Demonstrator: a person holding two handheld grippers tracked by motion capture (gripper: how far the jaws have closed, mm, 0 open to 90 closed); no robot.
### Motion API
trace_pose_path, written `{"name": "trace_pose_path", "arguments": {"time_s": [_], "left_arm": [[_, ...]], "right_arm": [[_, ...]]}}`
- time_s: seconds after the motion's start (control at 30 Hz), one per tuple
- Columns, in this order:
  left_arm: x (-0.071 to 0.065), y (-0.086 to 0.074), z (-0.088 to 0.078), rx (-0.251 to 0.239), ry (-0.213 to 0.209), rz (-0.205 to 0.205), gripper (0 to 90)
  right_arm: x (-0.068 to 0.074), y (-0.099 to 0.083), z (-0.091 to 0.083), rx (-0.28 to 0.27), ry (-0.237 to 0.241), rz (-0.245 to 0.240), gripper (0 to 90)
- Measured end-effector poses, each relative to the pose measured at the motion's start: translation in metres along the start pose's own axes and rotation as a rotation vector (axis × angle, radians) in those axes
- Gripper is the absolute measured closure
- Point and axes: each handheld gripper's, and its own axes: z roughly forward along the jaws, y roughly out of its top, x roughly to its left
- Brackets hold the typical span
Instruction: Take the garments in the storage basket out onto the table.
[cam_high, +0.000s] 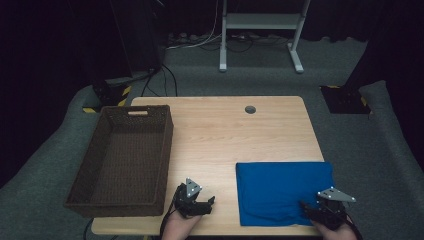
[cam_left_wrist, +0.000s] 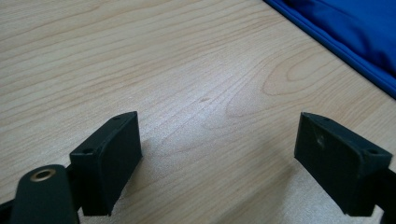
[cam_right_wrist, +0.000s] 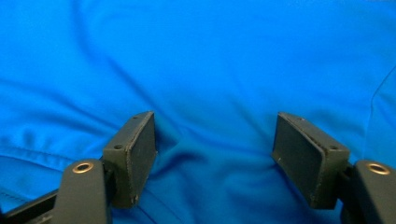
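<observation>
A folded blue cloth (cam_high: 284, 191) lies flat on the front right part of the wooden table (cam_high: 220, 135). My right gripper (cam_high: 306, 207) rests at the cloth's front right corner, its jaws open wide over the wrinkled fabric (cam_right_wrist: 215, 70), with the fingertips (cam_right_wrist: 133, 154) down on the cloth. My left gripper (cam_high: 209, 202) sits near the table's front edge, left of the cloth, open with bare wood between its fingers (cam_left_wrist: 109, 156). In the left gripper view the cloth's hemmed edge (cam_left_wrist: 355, 51) runs across the upper right corner.
A dark brown woven basket (cam_high: 102, 192) stands on the table's left side, with nothing inside it. A round cable hole (cam_high: 250, 109) sits near the table's far edge. Beyond the table are grey carpet, cables and a white desk frame (cam_high: 260, 22).
</observation>
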Motion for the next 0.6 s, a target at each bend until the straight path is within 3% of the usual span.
{"name": "trace_pose_path", "arguments": {"time_s": [0.3, 0.6], "left_arm": [[0.0, 0.0, 0.0, 0.002, 0.0, -0.001, 15.0], [0.0, 0.0, 0.0, 0.0, -0.001, -0.001, 15.0]], "right_arm": [[0.04, 0.014, -0.008, -0.055, 0.013, -0.076, 32.3], [0.098, 0.026, -0.008, -0.09, 0.096, -0.163, 32.4]]}}
